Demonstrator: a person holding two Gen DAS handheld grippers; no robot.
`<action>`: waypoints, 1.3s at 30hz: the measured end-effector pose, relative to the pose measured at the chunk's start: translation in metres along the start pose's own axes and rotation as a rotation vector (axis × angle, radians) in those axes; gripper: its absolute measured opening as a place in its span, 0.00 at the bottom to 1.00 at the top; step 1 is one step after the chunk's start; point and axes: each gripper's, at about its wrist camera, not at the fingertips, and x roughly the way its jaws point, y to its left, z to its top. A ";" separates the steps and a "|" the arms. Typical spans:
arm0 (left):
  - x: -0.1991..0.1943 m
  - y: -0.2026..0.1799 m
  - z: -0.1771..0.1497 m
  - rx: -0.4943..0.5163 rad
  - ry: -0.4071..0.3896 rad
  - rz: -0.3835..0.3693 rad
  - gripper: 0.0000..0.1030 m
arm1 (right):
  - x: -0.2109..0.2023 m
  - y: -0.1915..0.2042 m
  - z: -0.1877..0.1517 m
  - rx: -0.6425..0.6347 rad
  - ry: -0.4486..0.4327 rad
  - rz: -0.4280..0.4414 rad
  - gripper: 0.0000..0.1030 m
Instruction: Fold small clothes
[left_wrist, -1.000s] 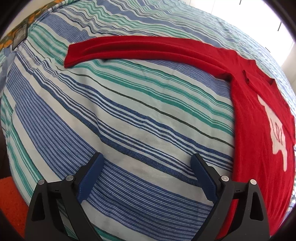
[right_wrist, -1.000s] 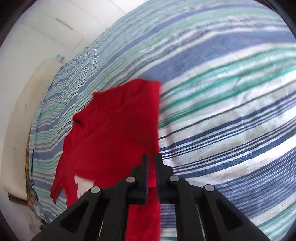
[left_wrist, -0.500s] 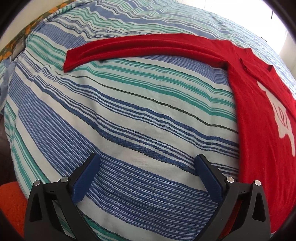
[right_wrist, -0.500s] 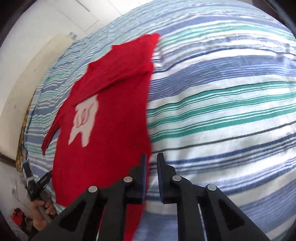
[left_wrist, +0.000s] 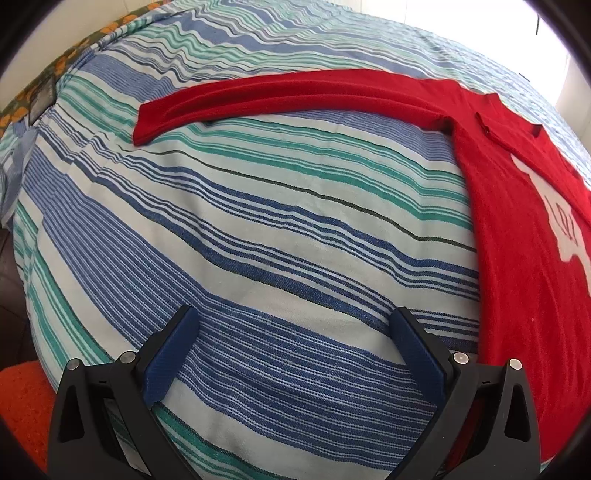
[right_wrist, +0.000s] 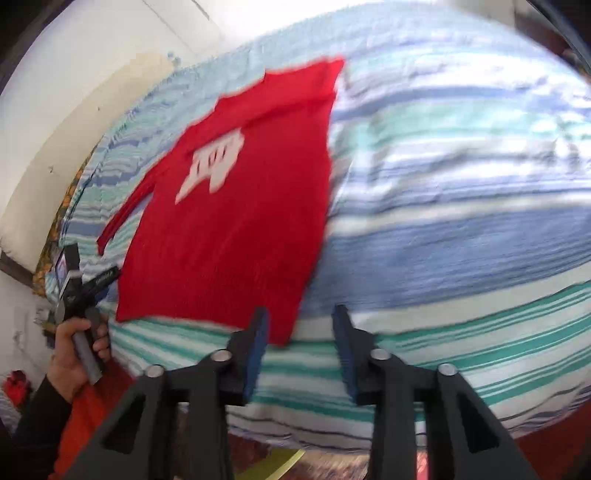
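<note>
On the striped blue, green and white bedspread (left_wrist: 280, 236) lay the red knit long-sleeved sweater with a white emblem (right_wrist: 236, 221), spread flat, chest up. From the left wrist view its body ran down the right edge of the frame while one long red sleeve (left_wrist: 295, 92) stretched leftward across the far part of the bed, cuff end well left of the body. Left gripper (left_wrist: 295, 332) hung over bare bedspread with jaws spread wide and nothing between them; sweater's side edge lay just to its right, the sleeve farther ahead. Right gripper (right_wrist: 299, 325) was at the bed's near edge, jaws opening, the sweater's lower right hem corner (right_wrist: 284, 328) just ahead of and between the fingertips but not pinched, as far as the blurred frame allowed. In the right wrist view, the person's left hand (right_wrist: 74, 354) showed at lower left, holding the other tool. Judgement: the outstretched sleeve's long axis ran crosswise, and the left gripper stood nearer to it, so folding that sleeve in over the body would likely fall to the left side.
</note>
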 end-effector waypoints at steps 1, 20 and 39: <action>0.000 0.000 0.000 0.000 -0.003 0.000 1.00 | -0.004 -0.005 0.001 0.012 -0.038 -0.027 0.60; 0.040 0.020 0.052 -0.023 -0.047 -0.067 1.00 | 0.026 -0.038 -0.001 0.091 -0.027 -0.142 0.82; 0.039 0.018 0.048 -0.021 -0.086 -0.056 1.00 | 0.040 -0.022 -0.004 0.000 -0.020 -0.196 0.95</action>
